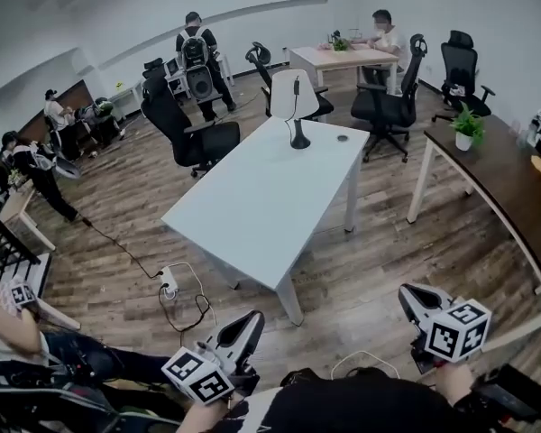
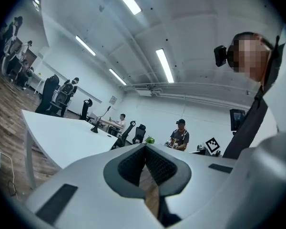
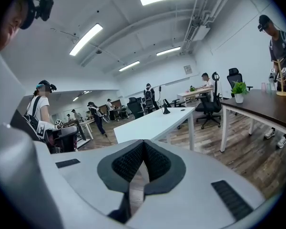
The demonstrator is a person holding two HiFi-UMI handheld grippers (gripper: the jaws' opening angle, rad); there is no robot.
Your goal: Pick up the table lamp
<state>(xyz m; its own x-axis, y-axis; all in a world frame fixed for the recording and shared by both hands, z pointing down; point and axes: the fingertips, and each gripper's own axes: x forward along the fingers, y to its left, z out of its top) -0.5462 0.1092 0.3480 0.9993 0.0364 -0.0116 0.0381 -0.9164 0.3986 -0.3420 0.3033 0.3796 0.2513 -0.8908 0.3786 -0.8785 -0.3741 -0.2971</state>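
The table lamp point(image 1: 294, 106), black with a round base and a thin stem, stands at the far end of the long white table point(image 1: 261, 201). In the left gripper view the lamp point(image 2: 96, 124) is a small dark shape far off on the tabletop, and the right gripper view also shows the lamp point(image 3: 165, 108) as a distant dark shape. My left gripper point(image 1: 250, 325) is shut and empty, low at the near left, well short of the table. My right gripper point(image 1: 413, 298) is shut and empty too, low at the near right over the floor.
Black office chairs point(image 1: 187, 129) stand round the far end of the table. A dark desk with a potted plant point(image 1: 468, 126) runs along the right. A power strip and cable point(image 1: 170, 287) lie on the wooden floor near the table's left leg. Several people stand or sit at the back.
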